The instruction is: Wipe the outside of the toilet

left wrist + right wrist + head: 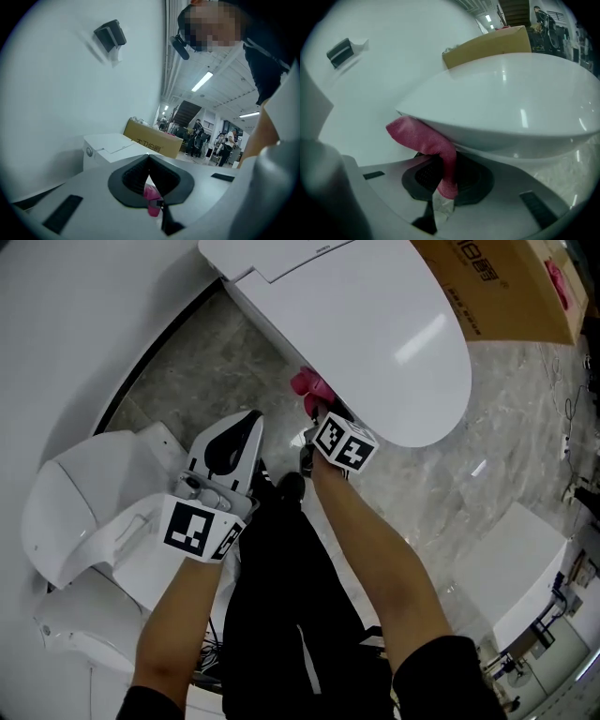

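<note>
Right gripper [445, 171] clenched on the pink cloth [423, 137], left gripper [149, 161] closed with nothing in it; I'd drag the cloth flat under the toilet [375, 334] rim with steady pressure.

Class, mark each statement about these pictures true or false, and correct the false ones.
1. The right gripper is clamped on a pink cloth. True.
2. The toilet lid is raised. False: it is down.
3. The left gripper holds a sponge. False: its jaws are together, with nothing between them.
4. A cardboard box stands near the toilet. True.
5. The cloth lies on the lid. False: it sits under the rim.
</note>
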`<act>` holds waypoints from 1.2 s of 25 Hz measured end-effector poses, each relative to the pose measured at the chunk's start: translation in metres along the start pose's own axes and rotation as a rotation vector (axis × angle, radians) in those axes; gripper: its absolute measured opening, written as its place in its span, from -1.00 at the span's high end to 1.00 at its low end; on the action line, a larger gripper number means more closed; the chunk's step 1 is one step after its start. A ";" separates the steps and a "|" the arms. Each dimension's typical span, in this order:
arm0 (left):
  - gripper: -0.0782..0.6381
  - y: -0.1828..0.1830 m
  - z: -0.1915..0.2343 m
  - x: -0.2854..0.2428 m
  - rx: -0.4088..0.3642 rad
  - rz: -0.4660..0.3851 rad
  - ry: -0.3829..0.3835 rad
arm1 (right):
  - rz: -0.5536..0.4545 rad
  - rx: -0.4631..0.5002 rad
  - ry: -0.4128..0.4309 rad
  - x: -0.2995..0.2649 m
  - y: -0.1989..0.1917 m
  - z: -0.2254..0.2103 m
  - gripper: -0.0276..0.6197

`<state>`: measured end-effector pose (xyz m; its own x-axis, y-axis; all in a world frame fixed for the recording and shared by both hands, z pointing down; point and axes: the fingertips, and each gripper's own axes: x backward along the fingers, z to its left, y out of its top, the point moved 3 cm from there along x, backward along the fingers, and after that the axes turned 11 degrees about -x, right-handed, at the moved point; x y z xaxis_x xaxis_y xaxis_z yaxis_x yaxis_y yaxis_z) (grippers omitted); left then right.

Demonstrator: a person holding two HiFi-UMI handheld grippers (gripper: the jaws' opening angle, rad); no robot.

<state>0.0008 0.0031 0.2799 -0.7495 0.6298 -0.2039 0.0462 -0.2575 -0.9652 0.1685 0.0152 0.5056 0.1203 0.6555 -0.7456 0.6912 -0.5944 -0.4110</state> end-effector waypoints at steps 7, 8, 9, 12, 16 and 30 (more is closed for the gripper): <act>0.74 -0.006 -0.015 -0.002 0.001 -0.001 -0.005 | 0.028 0.029 -0.046 0.033 -0.006 -0.055 0.71; 0.74 -0.007 -0.015 -0.001 0.006 0.000 0.003 | 0.033 0.038 -0.052 0.037 -0.006 -0.062 0.71; 0.74 -0.008 -0.017 0.000 0.009 0.001 0.008 | 0.037 0.047 -0.055 0.043 -0.006 -0.070 0.71; 0.74 -0.009 -0.024 0.001 0.007 0.003 0.009 | 0.033 0.077 -0.059 0.060 -0.002 -0.089 0.71; 0.74 -0.014 -0.028 0.002 0.014 0.015 0.009 | 0.035 0.076 -0.069 0.075 0.002 -0.106 0.71; 0.74 -0.013 -0.020 0.014 0.054 0.008 0.043 | -0.078 -0.100 -0.348 0.153 0.030 -0.190 0.71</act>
<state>0.0027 0.0304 0.2860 -0.7205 0.6577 -0.2198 0.0160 -0.3012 -0.9534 0.3431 0.1867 0.4790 -0.1725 0.4891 -0.8550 0.7572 -0.4893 -0.4327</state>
